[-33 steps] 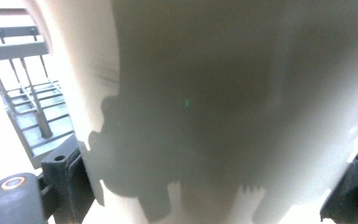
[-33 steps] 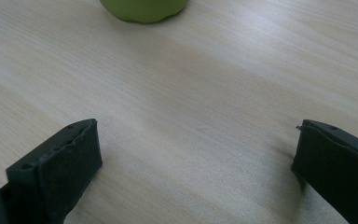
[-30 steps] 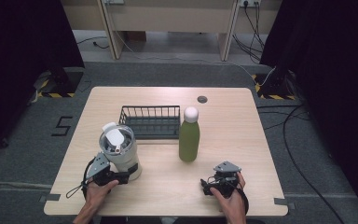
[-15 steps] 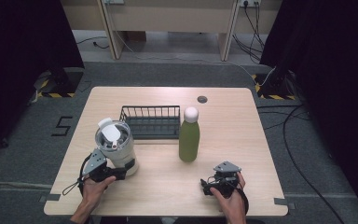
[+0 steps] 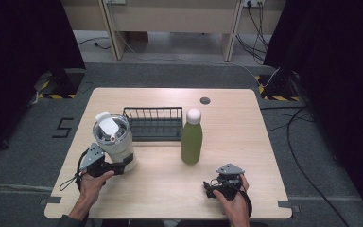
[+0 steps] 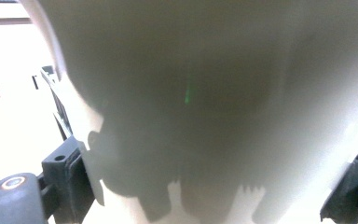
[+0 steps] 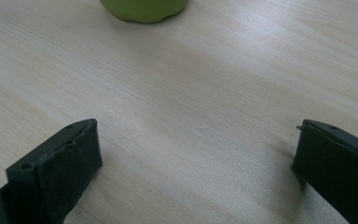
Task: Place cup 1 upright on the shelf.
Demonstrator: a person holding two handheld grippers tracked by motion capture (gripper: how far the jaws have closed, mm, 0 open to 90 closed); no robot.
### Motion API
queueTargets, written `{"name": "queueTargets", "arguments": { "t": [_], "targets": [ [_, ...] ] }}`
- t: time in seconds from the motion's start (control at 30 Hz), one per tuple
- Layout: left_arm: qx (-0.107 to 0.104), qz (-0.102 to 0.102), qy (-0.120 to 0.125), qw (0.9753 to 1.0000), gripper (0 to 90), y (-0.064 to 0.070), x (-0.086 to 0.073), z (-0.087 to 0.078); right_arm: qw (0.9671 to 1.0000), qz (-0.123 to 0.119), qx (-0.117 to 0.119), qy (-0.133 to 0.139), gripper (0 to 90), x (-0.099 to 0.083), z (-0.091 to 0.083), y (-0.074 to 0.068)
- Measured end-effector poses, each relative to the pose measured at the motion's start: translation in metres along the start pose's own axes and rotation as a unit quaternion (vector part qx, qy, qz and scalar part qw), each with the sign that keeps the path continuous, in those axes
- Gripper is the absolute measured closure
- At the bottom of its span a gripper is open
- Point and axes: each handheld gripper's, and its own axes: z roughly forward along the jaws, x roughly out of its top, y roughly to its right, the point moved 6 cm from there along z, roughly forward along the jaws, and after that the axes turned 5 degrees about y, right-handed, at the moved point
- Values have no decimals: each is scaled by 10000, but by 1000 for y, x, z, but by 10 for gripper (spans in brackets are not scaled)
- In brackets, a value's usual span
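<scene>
White lidded tumbler (image 5: pixel 114 141), big insulated type with a flip-spout lid, stands upright near the table's (image 5: pixel 264 156) left edge, just in front of the left end of the black wire rack (image 5: pixel 153 124). Left gripper (image 5: pixel 121 166) is at its base on the near side. In the left gripper view the tumbler wall (image 6: pixel 205 93) sits between both jaws, which flank it on either side; whether the pads actually press on it I cannot tell, there may be a sliver of gap.

Handling, my guess: rigid shell, smooth coated surface, likely slippery under rubber pads only if gripped lightly. Wide body nearly spans the jaw opening, so little margin. Heft depends on contents, unknown. Top-heavy with that lid; a grip this low could let it tip when lifted. Better hold would be mid-body, jaws square across the widest line.

Right gripper (image 5: pixel 211 187) rests on the table near the front edge, jaws spread wide, nothing between them. Green bottle (image 5: pixel 192 140) with white cap stands upright ahead of it, apart, mid-table.
</scene>
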Motion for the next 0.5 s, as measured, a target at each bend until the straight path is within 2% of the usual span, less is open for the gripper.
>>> {"name": "queueTargets", "arguments": {
  "t": [0.23,0.5],
  "targets": [
    [-26,133,-79,9999,113,-3,9,1,10000,7,-3,-2,9,0,0,0],
    [-51,144,4,9999,113,-6,25,7,10000,26,5,-17,8,0,0,0]
  ]
}}
